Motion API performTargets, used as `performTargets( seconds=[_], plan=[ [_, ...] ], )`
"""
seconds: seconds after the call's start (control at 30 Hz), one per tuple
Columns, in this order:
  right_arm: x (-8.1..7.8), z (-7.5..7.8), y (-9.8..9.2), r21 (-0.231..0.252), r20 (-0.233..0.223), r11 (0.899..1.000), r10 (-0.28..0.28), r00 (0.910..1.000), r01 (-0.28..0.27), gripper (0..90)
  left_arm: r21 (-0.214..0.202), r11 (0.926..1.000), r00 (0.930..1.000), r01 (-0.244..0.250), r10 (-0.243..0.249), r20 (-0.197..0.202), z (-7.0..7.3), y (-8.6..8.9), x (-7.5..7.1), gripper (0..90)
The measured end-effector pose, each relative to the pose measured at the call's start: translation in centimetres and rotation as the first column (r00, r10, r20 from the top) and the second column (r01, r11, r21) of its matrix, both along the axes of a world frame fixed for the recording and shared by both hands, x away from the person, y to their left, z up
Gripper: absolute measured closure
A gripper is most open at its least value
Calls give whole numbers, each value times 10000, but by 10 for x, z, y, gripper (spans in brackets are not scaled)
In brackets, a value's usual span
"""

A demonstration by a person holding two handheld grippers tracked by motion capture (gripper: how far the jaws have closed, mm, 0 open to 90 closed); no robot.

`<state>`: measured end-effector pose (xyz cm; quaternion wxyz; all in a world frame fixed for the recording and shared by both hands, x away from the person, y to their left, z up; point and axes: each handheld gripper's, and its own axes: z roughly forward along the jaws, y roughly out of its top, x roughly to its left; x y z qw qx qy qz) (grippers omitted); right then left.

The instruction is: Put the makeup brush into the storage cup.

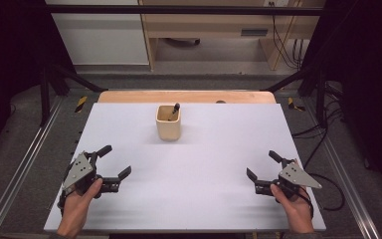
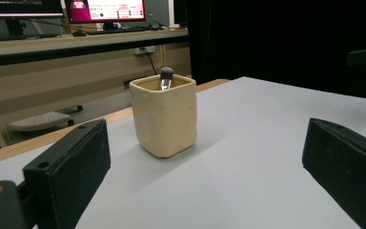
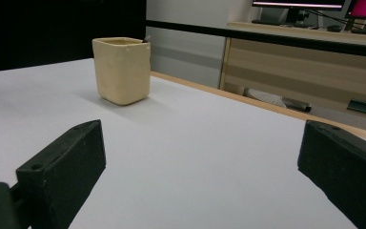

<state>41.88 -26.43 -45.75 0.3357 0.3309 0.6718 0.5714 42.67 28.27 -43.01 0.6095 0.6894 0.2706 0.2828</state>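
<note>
A cream square cup stands upright on the white table, toward the far middle. A dark-tipped tool leans inside it, its head poking above the rim. In the left gripper view the cup sits ahead between the jaws, the tool head visible at its top. The right gripper view has the cup far off at upper left. My left gripper rests near the table's front left, open and holding nothing. My right gripper rests at the front right, open and holding nothing.
A wooden strip borders the table's far edge. Black frame bars and cables surround the table. Beyond stand a desk with monitors and wooden cabinets.
</note>
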Motion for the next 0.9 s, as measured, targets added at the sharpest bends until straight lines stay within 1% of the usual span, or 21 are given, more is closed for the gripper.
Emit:
performTargets(
  seconds=[0.17,0.27,0.5,0.63,0.77,0.9],
  plan=[
    [-1,0,-2,-16,28,10000,-28,10000,28,27,-43,10000,10000,-76,77,40,0,5,-1,21],
    [-1,0,-2,-5,30,10000,-19,10000,19,26,-141,9998,9999,-148,148,7,-1,8,-2,20],
    [-5,1,-4,-159,133,9999,50,9999,-47,27,-113,9997,9997,-233,233,21,-5,14,-5,20],
    [-5,2,-5,-119,154,9999,16,9999,-14,27,-184,9995,9996,-265,266,16,-7,16,-6,20],
    [-5,2,-6,-141,179,9999,-26,9998,28,27,-28,9999,9999,-155,155,39,-11,14,-9,20],
    [-3,2,-7,-129,160,9999,-55,9999,57,28,206,9998,9998,-32,28,194,-10,11,-11,20]
  ],
)
